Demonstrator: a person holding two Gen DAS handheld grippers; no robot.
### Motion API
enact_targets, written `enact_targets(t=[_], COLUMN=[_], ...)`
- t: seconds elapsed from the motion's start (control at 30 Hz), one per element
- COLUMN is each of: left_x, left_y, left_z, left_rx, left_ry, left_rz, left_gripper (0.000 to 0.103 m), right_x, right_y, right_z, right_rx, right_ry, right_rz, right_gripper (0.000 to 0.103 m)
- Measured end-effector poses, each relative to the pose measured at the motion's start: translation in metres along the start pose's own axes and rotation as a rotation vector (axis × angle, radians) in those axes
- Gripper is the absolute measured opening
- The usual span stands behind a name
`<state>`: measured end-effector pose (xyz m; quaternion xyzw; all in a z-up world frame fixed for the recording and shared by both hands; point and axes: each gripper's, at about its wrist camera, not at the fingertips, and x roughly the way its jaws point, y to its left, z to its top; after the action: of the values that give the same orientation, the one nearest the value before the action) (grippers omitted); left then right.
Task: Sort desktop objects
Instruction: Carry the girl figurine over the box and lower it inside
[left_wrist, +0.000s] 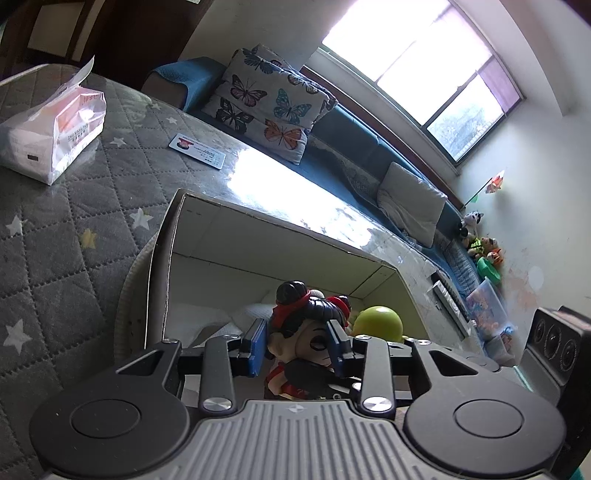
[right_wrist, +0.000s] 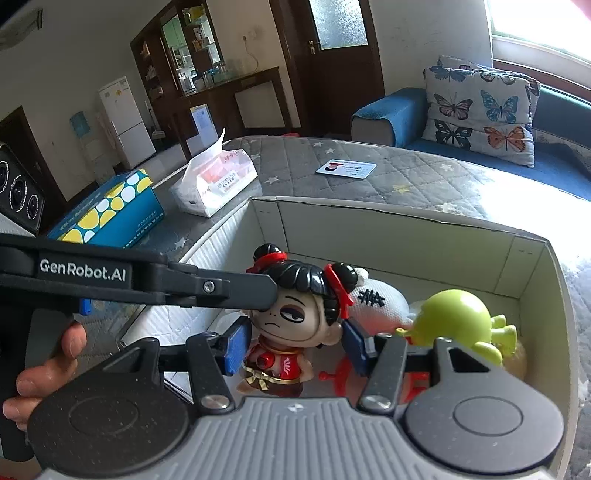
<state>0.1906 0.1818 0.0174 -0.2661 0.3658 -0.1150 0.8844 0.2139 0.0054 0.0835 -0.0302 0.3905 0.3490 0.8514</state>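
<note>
Right now you are lowering the Nezha figurine (right_wrist: 291, 314) into the white cardboard box (right_wrist: 406, 229), and both grippers are crowding around its head. Your left gripper (left_wrist: 299, 345) is clamping the head between its blue pads (left_wrist: 258, 341); from the right wrist view its black finger is lying across the doll's left temple. Your right gripper (right_wrist: 295, 343) is bracketing the same head with its own blue pads (right_wrist: 236, 345), but they are standing a little clear of the cheeks, so it looks unclenched rather than gripping, though I am judging that only from the visible gaps.

Inside the box the figurine is standing nearly upright, close to the near wall, with a white stitched plush (right_wrist: 373, 299) just behind it and a green alien toy (right_wrist: 461, 317) to its right. A red plastic piece (right_wrist: 343, 373) is lying low beside its feet.

To finish well, keep the doll vertical and be sure its feet are resting on the box floor before you loosen the left grip. Widen those fingers slowly and evenly so neither pad drags the hair buns sideways. Draw the right gripper straight back first; otherwise it may knock the green toy or the head. On the grey quilted table (right_wrist: 424, 173), the card (right_wrist: 345, 168), the tissue pack (right_wrist: 214, 181) and the teal dotted box (right_wrist: 110, 210) are waiting outside.
</note>
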Motion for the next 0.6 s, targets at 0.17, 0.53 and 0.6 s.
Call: enact_targets(t=[0.17, 0.53, 0.6], left_x=[-0.001, -0.005, -0.006], left_y=[-0.004, -0.007, -0.007], left_z=[-0.003, -0.005, -0.005], left_rx=[0.016, 0.025, 0.026], left_ry=[0.0, -0.005, -0.006], left_rz=[0.014, 0.034, 0.038], left_gripper=[0.037, 0.037, 0.037], right_x=[-0.001, -0.008, -0.01], right_y=[0.003, 0.004, 0.004], right_z=[0.0, -0.002, -0.002], right_rx=[-0.015, -0.023, -0.022], right_ry=[0.003, -0.008, -0.011], right_rz=[-0.012, -0.023, -0.024], right_gripper=[0.056, 0.056, 0.056])
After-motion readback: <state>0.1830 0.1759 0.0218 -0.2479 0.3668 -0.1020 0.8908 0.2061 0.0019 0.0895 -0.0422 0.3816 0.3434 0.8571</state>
